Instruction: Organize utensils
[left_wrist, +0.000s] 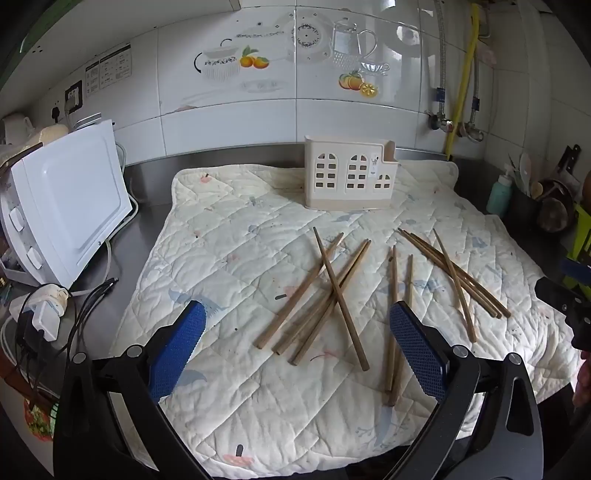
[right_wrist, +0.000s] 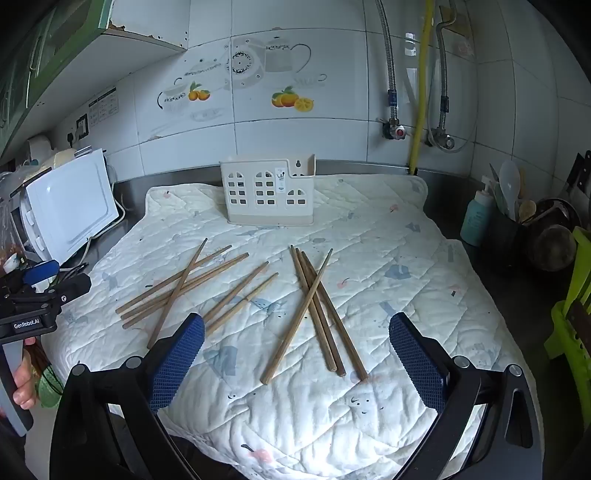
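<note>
Several brown wooden chopsticks lie loose on a white quilted mat (left_wrist: 229, 258), in three groups: a crossed left pile (left_wrist: 321, 295), a middle pair (left_wrist: 400, 295) and a right bundle (left_wrist: 454, 273). A cream utensil holder (left_wrist: 349, 177) with window cut-outs stands upright at the mat's far side. My left gripper (left_wrist: 297, 317) is open and empty, above the near mat facing the left pile. My right gripper (right_wrist: 296, 328) is open and empty, facing the right bundle (right_wrist: 317, 310). The holder (right_wrist: 267, 194), the left pile (right_wrist: 181, 288) and the middle pair (right_wrist: 243, 295) show there too.
A white appliance (left_wrist: 70, 206) stands at the left with plugs and cables (left_wrist: 48, 317) in front. At the right are a teal bottle (left_wrist: 498, 195), a dark utensil pot (right_wrist: 506, 229), pans and a green rack (right_wrist: 569, 314). A tiled wall with pipes stands behind.
</note>
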